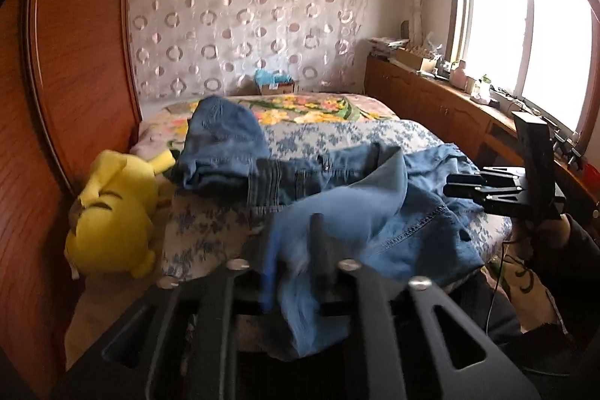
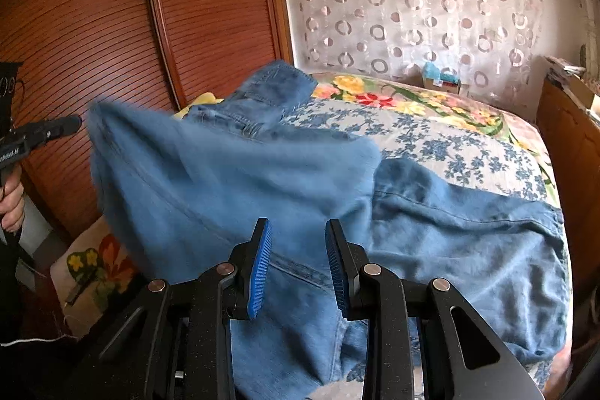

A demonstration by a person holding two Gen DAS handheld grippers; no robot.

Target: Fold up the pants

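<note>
left gripper (image 1: 296, 272) clamped tight on fold of pants (image 1: 337, 197), cloth bunched between fingers, lifted off bed (image 1: 337, 134). right gripper (image 2: 298, 265) hovering just above pants, blue pads (image 2: 260, 268) spread apart, nothing between them. bare hand (image 2: 11, 197) wrapped round left gripper's handle.

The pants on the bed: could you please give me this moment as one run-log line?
pants: crumpled on bed, unfolded | left gripper: shut on pants, lifting fabric | right gripper: open, over pants
</note>
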